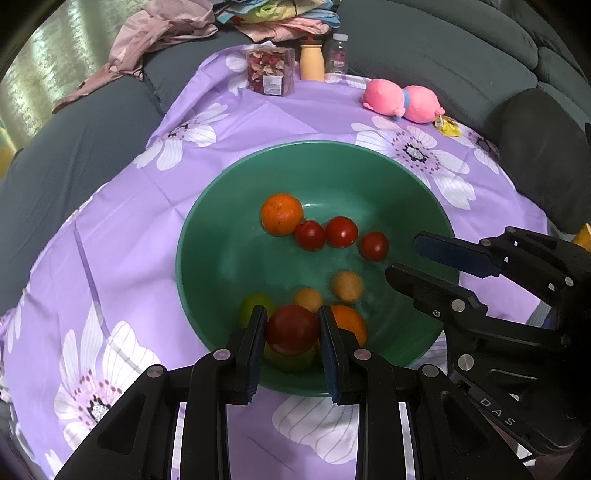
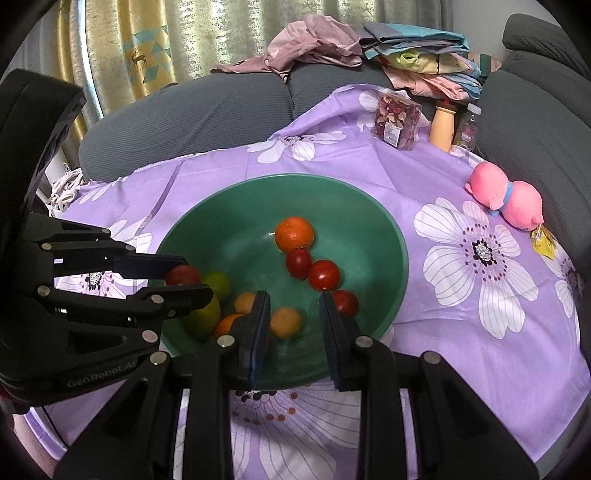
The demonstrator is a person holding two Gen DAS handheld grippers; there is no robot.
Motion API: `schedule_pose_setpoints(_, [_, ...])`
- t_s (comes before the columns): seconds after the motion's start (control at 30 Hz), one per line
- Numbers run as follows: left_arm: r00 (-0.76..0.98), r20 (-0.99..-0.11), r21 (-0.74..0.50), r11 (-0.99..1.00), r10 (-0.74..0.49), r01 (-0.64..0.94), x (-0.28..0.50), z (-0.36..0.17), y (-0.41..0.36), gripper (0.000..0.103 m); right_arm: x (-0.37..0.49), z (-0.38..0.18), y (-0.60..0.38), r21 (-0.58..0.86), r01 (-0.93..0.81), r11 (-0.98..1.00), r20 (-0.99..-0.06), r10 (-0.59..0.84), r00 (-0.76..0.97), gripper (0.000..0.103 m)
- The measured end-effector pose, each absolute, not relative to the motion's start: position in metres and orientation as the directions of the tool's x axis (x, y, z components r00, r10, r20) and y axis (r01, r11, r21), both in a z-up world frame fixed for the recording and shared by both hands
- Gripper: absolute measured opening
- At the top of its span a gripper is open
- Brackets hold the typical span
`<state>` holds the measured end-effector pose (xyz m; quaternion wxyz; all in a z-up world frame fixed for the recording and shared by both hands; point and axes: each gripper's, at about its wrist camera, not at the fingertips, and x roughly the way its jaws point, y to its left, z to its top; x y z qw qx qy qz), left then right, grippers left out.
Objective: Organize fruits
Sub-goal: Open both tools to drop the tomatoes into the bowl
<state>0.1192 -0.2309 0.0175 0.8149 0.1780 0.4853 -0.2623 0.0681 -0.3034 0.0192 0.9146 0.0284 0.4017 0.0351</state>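
A grey sofa point(image 2: 207, 110) is wrapping around the far side of the scene, its ribbed cushions running along the back and curving up the right. A purple cloth printed with white flowers point(image 2: 461, 295) is lying spread over the counter in front of it. Crumpled pink clothing point(image 2: 314, 48) is sitting on the sofa's back, and beside it a pile of folded fabrics in blue, yellow and pink point(image 2: 424, 55) is resting. Behind the sofa, a shimmering pale curtain point(image 2: 229, 33) is hanging, with a gold panel bearing teal triangles and a small deer figure point(image 2: 129, 55) at the left. Soft, even light is falling across the cloth.
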Motion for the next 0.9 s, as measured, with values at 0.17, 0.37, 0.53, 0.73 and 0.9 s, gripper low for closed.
schedule_pose_setpoints(0.17, [0.406,-0.878,0.042,0.804,-0.253,0.593,0.118,0.022,-0.229,0.028,0.066,0.021,-0.305,0.082,-0.034,0.996,-0.728,0.083,0.680,0.028])
schedule_pose_setpoints(0.37, [0.424,-0.870,0.047,0.814,-0.251,0.579,0.116,0.030,-0.225,0.028,0.063,0.025,-0.305,0.081,-0.029,0.996,-0.724,0.079,0.685,0.028])
schedule_pose_setpoints(0.53, [0.442,-0.861,0.055,0.820,-0.250,0.570,0.114,0.038,-0.221,0.028,0.060,0.030,-0.305,0.082,-0.025,0.996,-0.720,0.076,0.690,0.028])
schedule_pose_setpoints(0.73, [0.461,-0.853,0.063,0.829,-0.245,0.555,0.110,0.045,-0.214,0.040,0.055,0.035,-0.302,0.078,-0.028,0.997,-0.713,0.075,0.697,0.034])
schedule_pose_setpoints(0.9, [0.477,-0.846,0.070,0.835,-0.240,0.545,0.104,0.052,-0.209,0.041,0.051,0.041,-0.301,0.077,-0.029,0.997,-0.707,0.075,0.703,0.038])
